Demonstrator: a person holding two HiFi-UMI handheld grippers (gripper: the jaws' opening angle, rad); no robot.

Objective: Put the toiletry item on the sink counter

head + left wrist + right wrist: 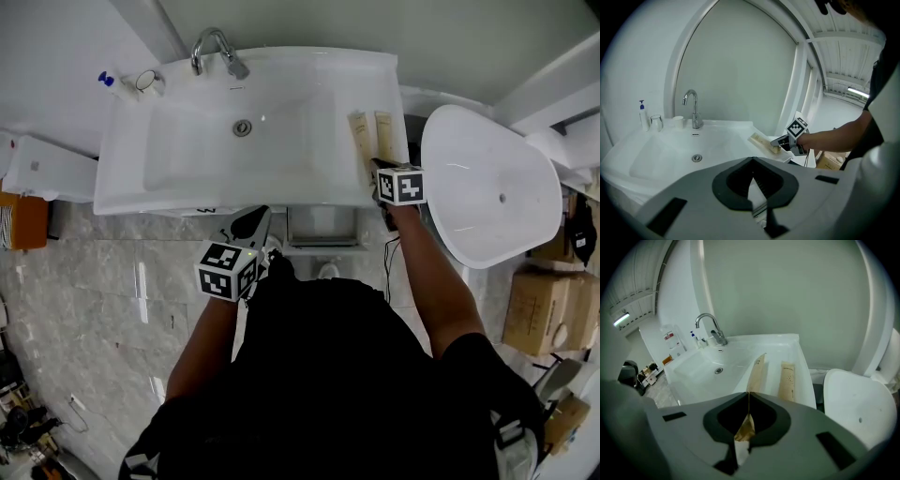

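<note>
Right gripper (749,394) is clamped on a sachet (757,373) at the sink's (759,338) right edge. Left gripper (752,161) is closed on nothing. Next, I'd guess: lay it flat, let go.

Bright even light; fisheye edges dark, warped.

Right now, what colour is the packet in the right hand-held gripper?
Tan brown, like kraft paper; the right gripper view shows the packet best.
</note>
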